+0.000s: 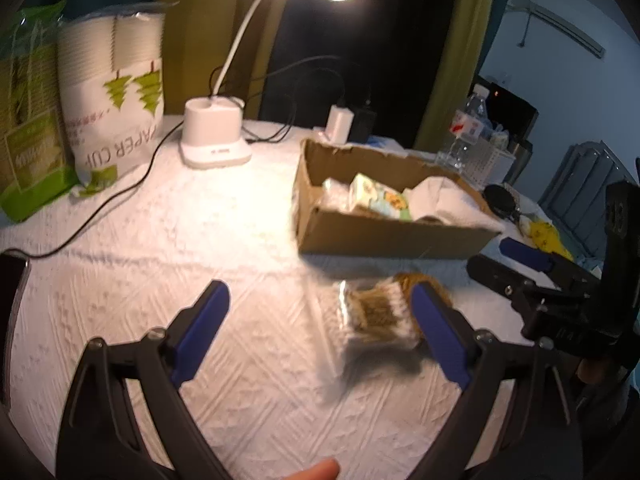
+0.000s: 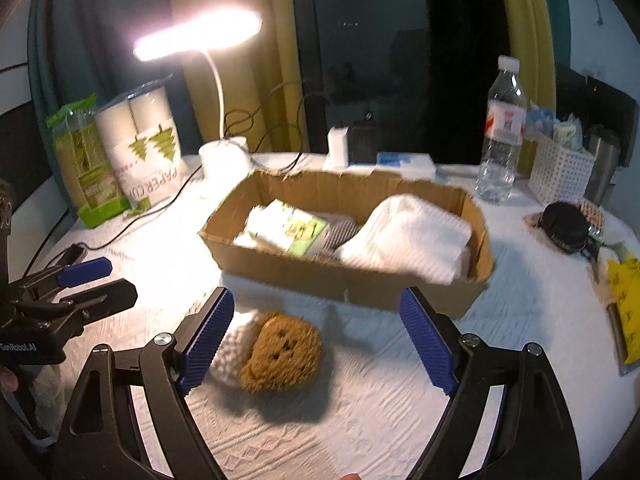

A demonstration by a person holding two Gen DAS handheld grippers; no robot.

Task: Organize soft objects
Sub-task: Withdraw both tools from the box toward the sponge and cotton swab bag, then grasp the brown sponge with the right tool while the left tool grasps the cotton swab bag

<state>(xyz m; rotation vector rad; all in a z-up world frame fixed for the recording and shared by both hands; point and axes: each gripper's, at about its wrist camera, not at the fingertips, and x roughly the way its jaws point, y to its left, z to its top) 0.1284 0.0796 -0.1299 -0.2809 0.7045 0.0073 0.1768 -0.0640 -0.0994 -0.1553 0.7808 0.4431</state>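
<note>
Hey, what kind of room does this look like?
Probably a home room or bedroom at night: a lit desk lamp on a cloth-covered table, yellow-green curtains behind it, and everyday clutter like a water bottle.

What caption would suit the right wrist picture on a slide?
Open right gripper hovers over a brown plush toy on the white tablecloth, before a cardboard box holding a folded white towel.

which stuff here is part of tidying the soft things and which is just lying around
Job:
- brown sponge on the cloth
- cardboard box
- white towel in the box
- green pack in the box

Lying about:
- lamp
- paper cups
- water bottle
- white basket
- yellow bag
</note>
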